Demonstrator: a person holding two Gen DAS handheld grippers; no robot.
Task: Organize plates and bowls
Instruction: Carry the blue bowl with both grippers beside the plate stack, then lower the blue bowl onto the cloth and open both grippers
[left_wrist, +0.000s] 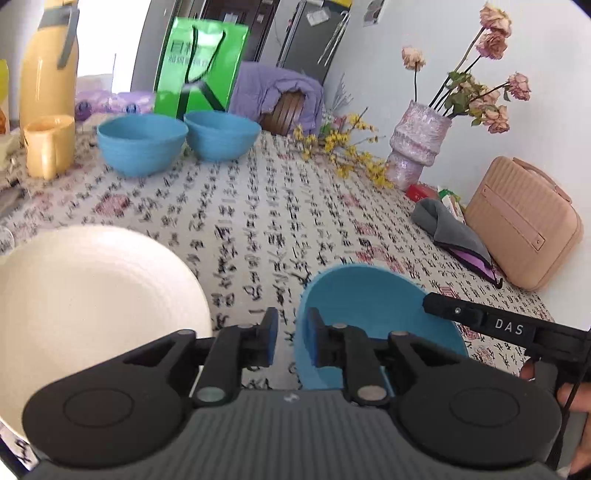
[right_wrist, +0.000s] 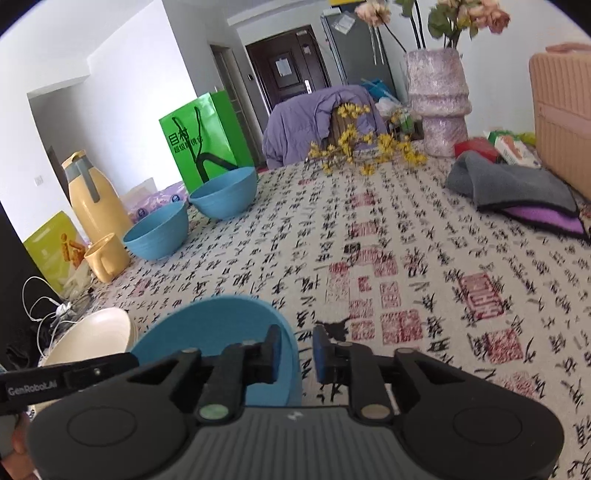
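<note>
We hold both grippers, left (left_wrist: 291, 334) and right (right_wrist: 296, 349), slightly spread astride opposite rims of the near blue bowl (left_wrist: 369, 299), beside the cream plate (left_wrist: 92, 295). Two more bowls (left_wrist: 142, 142) stand far off by the mug (left_wrist: 48, 144); bare tablecloth (left_wrist: 258, 221) lies between.

Your table (right_wrist: 424, 266) wears a calligraphy-print cloth. On it you have a blue bowl (left_wrist: 373, 306) beside a cream plate (left_wrist: 92, 295) up close, two more blue bowls (left_wrist: 142, 142) near a yellow mug (left_wrist: 48, 146) and jug (left_wrist: 48, 70), plus a pink vase (left_wrist: 419, 144), grey cloth (left_wrist: 447, 229) and pink case (left_wrist: 524, 225).
</note>
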